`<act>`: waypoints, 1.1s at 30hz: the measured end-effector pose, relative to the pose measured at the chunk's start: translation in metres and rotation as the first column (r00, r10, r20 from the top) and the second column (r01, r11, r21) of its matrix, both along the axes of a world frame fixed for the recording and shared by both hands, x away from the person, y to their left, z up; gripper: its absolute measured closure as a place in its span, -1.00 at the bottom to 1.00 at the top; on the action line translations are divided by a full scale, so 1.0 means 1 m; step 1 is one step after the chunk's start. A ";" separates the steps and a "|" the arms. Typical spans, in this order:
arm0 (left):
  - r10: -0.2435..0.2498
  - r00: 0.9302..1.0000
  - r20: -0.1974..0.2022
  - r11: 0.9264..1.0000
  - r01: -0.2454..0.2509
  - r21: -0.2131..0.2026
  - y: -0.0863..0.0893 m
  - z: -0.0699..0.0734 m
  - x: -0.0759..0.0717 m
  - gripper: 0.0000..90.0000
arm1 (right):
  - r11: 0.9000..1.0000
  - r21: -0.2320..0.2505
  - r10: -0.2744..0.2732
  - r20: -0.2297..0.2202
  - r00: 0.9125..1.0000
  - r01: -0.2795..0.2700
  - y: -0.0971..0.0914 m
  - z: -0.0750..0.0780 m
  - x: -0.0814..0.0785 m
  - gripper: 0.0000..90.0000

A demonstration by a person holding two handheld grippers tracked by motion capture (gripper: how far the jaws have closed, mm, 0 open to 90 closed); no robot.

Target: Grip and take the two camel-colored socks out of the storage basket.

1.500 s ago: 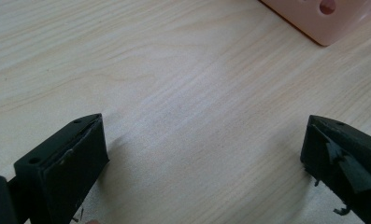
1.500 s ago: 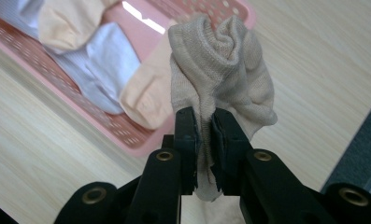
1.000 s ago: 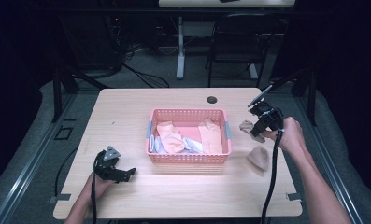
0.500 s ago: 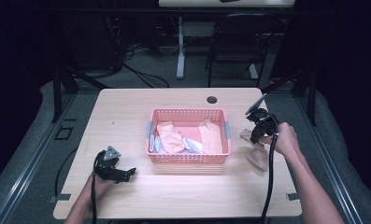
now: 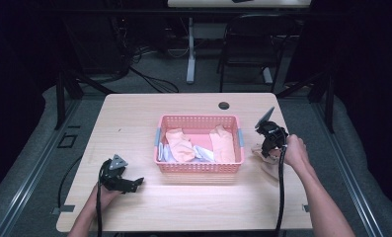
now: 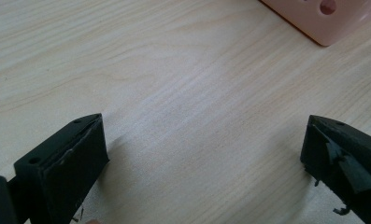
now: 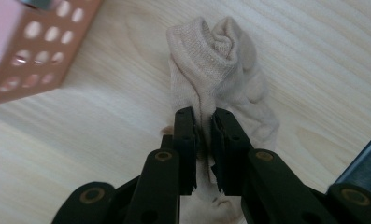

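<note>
The pink basket (image 5: 199, 143) mid-bench (image 5: 134, 118) holds peach and pale socks (image 5: 179, 144), while the right tongs (image 7: 204, 123) pinch a beige sock (image 7: 220, 70) beside it and the left tongs (image 6: 202, 154) gape.

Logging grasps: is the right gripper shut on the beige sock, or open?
Shut on it. In the right gripper view the right gripper pinches a fold of the sock, which lies bunched on the table.
</note>
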State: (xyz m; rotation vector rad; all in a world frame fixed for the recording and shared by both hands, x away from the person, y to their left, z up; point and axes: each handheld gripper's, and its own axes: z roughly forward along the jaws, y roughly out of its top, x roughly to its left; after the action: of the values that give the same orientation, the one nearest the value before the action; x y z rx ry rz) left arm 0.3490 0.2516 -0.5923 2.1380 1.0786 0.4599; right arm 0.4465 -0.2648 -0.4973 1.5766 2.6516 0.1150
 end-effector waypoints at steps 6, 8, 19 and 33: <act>0.000 1.000 -0.001 1.000 0.000 0.000 0.000 0.000 0.000 -0.99 | 1.000 0.029 -0.003 -0.015 1.000 0.004 0.003 -0.014 0.003 0.75; -0.001 1.000 0.000 1.000 0.001 0.001 0.000 0.000 0.000 -0.99 | 0.999 0.038 -0.010 -0.007 1.000 0.011 0.002 -0.014 0.004 0.59; 0.000 1.000 0.000 1.000 0.000 0.000 0.000 0.000 0.000 -0.99 | 0.995 0.102 0.007 0.067 0.998 -0.014 -0.002 0.007 -0.015 -0.15; -0.002 1.000 0.000 1.000 0.002 0.003 0.000 0.000 0.000 -0.99 | 0.983 0.151 0.061 0.275 0.960 -0.105 -0.004 0.046 -0.075 -1.00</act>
State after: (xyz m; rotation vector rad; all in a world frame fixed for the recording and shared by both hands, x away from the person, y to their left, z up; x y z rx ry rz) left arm 0.3490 0.2518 -0.5922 2.1414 1.0760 0.4614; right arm 0.3717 -0.2683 -0.4517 1.3738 2.5475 0.5259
